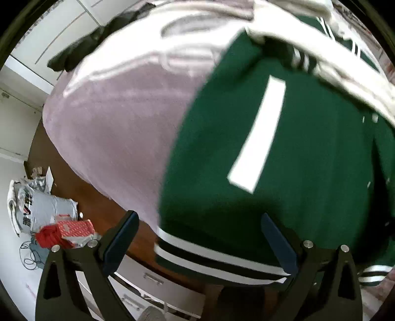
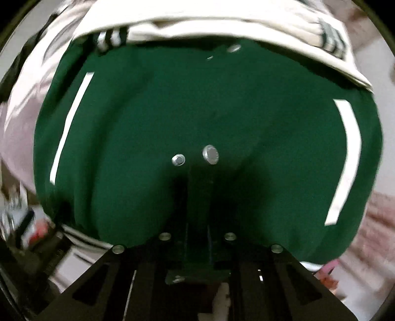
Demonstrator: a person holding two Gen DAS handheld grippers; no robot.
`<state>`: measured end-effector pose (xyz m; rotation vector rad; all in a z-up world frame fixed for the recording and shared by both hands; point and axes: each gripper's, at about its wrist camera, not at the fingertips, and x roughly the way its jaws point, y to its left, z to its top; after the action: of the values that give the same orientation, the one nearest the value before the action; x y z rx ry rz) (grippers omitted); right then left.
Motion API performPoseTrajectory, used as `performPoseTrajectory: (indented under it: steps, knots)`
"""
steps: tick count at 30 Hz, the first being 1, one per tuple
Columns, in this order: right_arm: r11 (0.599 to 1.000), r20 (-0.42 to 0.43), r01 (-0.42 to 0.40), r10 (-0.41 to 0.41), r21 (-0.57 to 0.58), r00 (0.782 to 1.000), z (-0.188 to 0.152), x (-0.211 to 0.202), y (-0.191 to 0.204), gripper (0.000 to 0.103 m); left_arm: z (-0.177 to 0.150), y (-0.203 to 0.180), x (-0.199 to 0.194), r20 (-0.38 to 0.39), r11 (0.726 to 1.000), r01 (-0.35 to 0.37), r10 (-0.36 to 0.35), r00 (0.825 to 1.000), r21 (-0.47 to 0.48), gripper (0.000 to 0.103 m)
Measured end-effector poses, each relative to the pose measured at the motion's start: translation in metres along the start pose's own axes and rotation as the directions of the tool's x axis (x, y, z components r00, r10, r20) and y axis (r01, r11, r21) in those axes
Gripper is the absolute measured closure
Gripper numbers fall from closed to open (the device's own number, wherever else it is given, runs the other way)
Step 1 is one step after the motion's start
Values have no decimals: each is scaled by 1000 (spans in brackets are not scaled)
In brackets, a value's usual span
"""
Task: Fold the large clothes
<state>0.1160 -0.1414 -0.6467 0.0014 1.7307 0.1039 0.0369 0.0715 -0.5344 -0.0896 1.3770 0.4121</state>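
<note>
My left gripper hangs with jaws spread wide over the green jacket's striped hem, at the edge of the lilac-covered bed; only this view shows the floor clutter. My right gripper is clamped on the jacket's front edge, near two snaps.

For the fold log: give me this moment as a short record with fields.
garment: green jacket with white stripes, striped hem
surface: pink blanket
left gripper: open, hem between its fingers
right gripper: shut on jacket, near the snaps
sleeves: cream sleeve across the far end
floor: red box, grey bag
</note>
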Motion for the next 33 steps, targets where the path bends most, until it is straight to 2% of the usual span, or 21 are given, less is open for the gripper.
performPoseTrajectory:
  steps: [1,3,4,6,7,9,12,14,16,18,19,20,22,25,26,30,33]
  knots:
    - [997,-36,-67,69,38,997,4,2,-11,80,8,4,-5,19,1000,-2,2,1000,-3,1]
    - [956,-63,-254,265,148,962,11,-8,-43,70,33,10,-15,65,1000,-10,10,998,3,1]
    - [935,-39,-306,317,178,948,13,-19,-58,65,47,10,-16,84,1000,-16,16,996,7,1]
    - [910,37,-365,365,196,930,18,-42,-81,54,85,7,-12,125,1000,-21,19,992,18,1]
    - [908,67,-367,361,204,930,29,-51,-84,49,108,-2,-4,139,998,-35,28,990,43,1]
    - [905,128,-351,329,240,936,33,-68,-112,49,140,-23,16,149,992,-74,58,987,100,1]
    - [899,163,-319,281,299,946,58,-78,-138,49,188,-59,59,148,975,-142,118,982,169,1]
    - [884,174,-318,273,343,946,79,-78,-176,49,208,-76,79,174,954,-220,186,967,202,1]
    - [882,181,-303,252,362,951,92,-83,-227,49,217,-78,89,179,941,-262,226,957,212,0]
    - [875,194,-300,241,381,951,101,-83,-257,49,220,-60,97,162,963,-207,180,970,169,0]
    - [868,198,-303,242,392,950,106,-81,-271,49,219,-46,99,148,979,-154,135,980,130,0]
    - [862,199,-309,247,401,948,114,-82,-274,49,217,-36,100,137,987,-125,111,984,101,0]
    - [853,199,-323,262,409,944,130,-84,-284,49,217,-30,97,116,991,-113,104,988,71,0]
    - [850,206,-344,282,399,937,157,-88,-284,49,211,-24,75,67,986,-160,156,985,50,0]
    - [848,213,-358,295,390,931,176,-90,-273,49,207,-21,60,68,986,-164,161,985,42,0]
    - [827,235,-438,375,353,897,219,-114,-284,49,210,-17,-11,151,988,-156,157,976,-16,1]
    - [837,237,-452,393,307,889,261,-128,-274,49,248,-45,-34,215,993,-114,107,971,21,1]
